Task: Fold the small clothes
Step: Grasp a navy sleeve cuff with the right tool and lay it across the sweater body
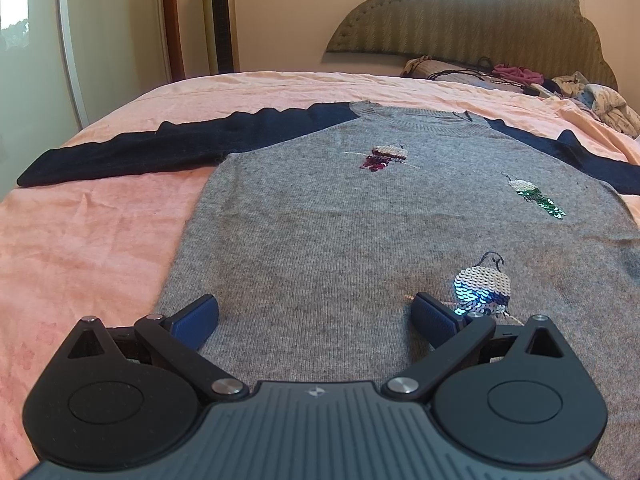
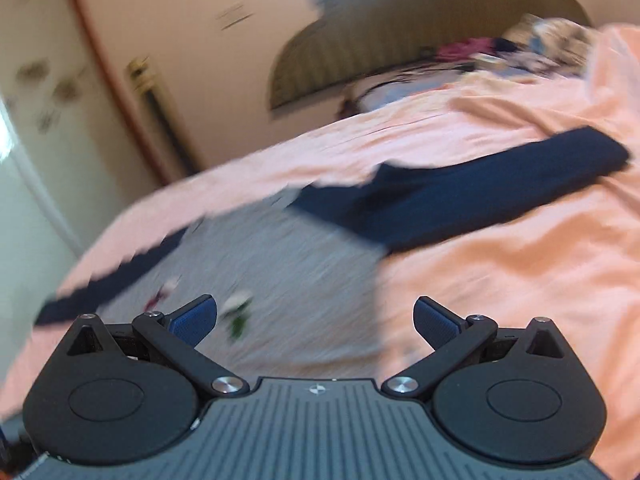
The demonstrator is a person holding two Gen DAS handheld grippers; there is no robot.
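A grey knit sweater (image 1: 320,216) with navy sleeves and sequin birds lies flat, front up, on the pink bedsheet (image 1: 80,240). Its left sleeve (image 1: 160,152) stretches out to the left. My left gripper (image 1: 316,316) is open and empty, low over the sweater's lower part, with a sequin bird (image 1: 482,288) just beyond the right finger. In the blurred right wrist view the sweater (image 2: 304,272) lies ahead and its right sleeve (image 2: 472,196) stretches out to the right. My right gripper (image 2: 316,320) is open and empty above the sweater's right edge.
A pile of other clothes (image 1: 560,88) lies at the head of the bed by the padded headboard (image 1: 480,20). A tall gold tower unit (image 1: 218,16) stands against the wall beyond the bed's left side. The pink sheet (image 2: 520,280) extends right of the sweater.
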